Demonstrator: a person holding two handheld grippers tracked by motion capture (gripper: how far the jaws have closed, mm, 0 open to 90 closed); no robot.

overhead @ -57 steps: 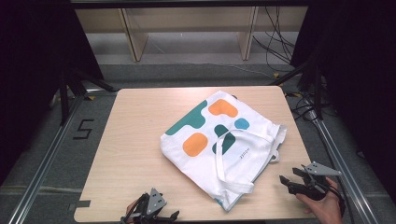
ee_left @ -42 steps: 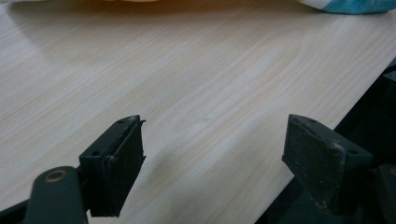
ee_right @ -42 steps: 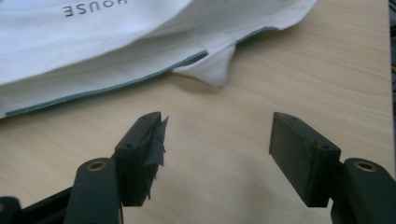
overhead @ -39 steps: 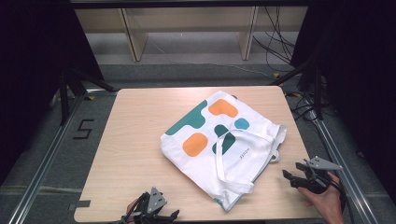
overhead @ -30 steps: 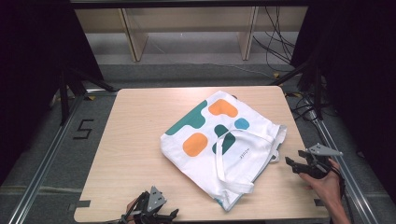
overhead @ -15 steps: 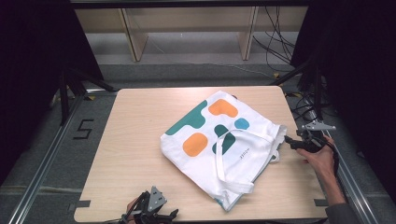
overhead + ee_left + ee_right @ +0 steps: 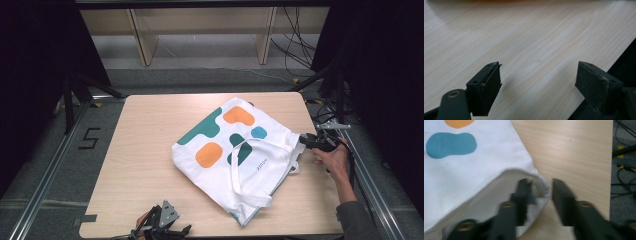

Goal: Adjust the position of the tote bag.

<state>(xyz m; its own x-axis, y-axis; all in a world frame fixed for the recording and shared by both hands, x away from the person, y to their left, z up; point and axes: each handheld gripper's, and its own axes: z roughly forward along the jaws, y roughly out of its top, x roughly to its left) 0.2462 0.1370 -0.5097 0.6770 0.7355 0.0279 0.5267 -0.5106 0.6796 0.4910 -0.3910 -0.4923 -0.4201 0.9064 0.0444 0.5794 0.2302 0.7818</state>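
Table (image 7: pixel 150 150) is seen from the high view, light wood, with a white tote bag (image 7: pixel 235 165) lying flat right of centre, colour blobs facing up. Long axis of the bag runs diagonally: closed bottom toward the far-left, open mouth and handles toward the near-right edge.

Right gripper (image 7: pixel 309 141) is placed at the bag's right-hand mouth corner; the bag lies straight ahead of it, toward table centre. In the right gripper view the jaws have just been closing, with the hem of the mouth corner (image 7: pixel 541 187) caught between them: one jaw is inside the opening, the other outside on the table side. A small gap is still seen, so the pinch is judged not yet firm.

Left gripper (image 7: pixel 162 227) is parked at the near table edge, jaws spread over bare wood, well apart from the bag. Right hand is clearly the nearer one.
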